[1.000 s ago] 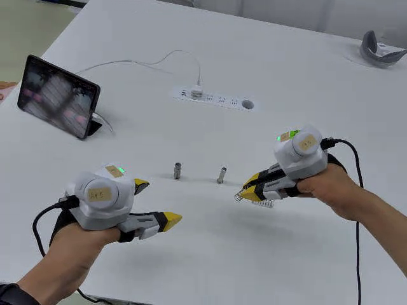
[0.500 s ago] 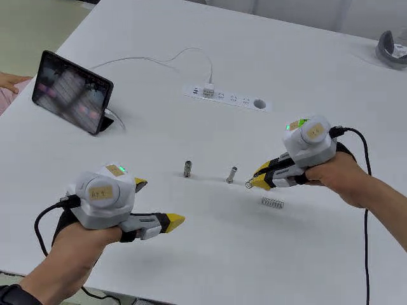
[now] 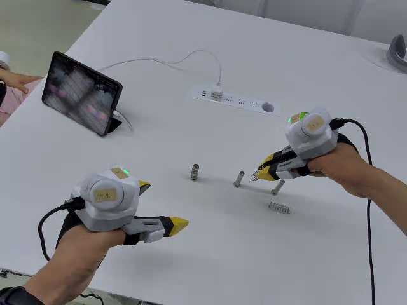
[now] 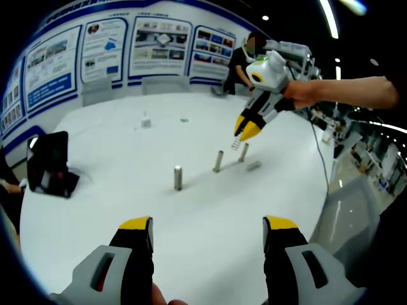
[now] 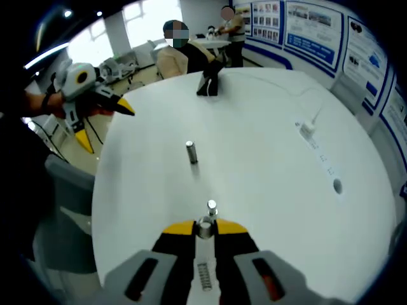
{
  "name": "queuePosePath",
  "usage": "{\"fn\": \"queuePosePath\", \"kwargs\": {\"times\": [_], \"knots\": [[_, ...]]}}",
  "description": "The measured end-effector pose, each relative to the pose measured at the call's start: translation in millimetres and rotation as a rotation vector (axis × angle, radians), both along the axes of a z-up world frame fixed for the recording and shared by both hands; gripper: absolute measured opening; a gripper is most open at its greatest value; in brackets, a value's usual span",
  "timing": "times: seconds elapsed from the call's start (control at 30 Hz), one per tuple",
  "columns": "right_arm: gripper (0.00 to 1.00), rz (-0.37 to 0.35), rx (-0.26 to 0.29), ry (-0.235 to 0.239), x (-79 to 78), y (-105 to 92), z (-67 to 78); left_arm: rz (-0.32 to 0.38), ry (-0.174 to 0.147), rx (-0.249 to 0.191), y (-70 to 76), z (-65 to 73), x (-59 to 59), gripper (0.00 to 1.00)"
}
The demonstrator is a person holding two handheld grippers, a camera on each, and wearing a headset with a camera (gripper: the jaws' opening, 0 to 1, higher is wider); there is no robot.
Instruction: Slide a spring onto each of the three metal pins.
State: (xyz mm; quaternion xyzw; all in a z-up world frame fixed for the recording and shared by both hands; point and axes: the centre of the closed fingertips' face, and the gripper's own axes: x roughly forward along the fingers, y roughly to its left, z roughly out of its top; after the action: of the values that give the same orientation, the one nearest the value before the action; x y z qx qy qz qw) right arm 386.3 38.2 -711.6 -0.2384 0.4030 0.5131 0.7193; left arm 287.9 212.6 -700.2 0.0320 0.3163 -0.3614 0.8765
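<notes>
Three short metal pins stand in a row on the white table: left pin (image 3: 194, 171), middle pin (image 3: 239, 178), right pin (image 3: 278, 187). My right gripper (image 3: 257, 175) is shut on a small spring (image 5: 203, 274) that sticks out past its tips, hanging just above and between the middle and right pins. In the right gripper view a pin (image 5: 204, 226) sits directly at the jaw tips. A second spring (image 3: 278, 208) lies loose on the table near the right pin. My left gripper (image 3: 162, 204) hovers open at the front left, holding nothing, well short of the pins (image 4: 178, 178).
A tablet (image 3: 81, 93) stands propped at the far left, with a white power strip (image 3: 235, 100) and its cable behind the pins. The table's front edge (image 3: 38, 270) runs close under my left hand. People stand at tables in the background.
My right gripper has lifted with the spring up and away from the loose spring, so the right pin now shows below it. The left gripper has held still; the head camera has shifted.
</notes>
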Motion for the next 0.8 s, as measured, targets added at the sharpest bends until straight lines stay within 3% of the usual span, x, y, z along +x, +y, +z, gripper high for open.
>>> {"fn": "queuePosePath", "kwargs": {"times": [0.8], "knots": [[0.12,0.018,0.000,0.002,13.3,21.0,-10.0,0.004,-0.001,-0.004,4.0,3.7,3.3,0.71]]}}
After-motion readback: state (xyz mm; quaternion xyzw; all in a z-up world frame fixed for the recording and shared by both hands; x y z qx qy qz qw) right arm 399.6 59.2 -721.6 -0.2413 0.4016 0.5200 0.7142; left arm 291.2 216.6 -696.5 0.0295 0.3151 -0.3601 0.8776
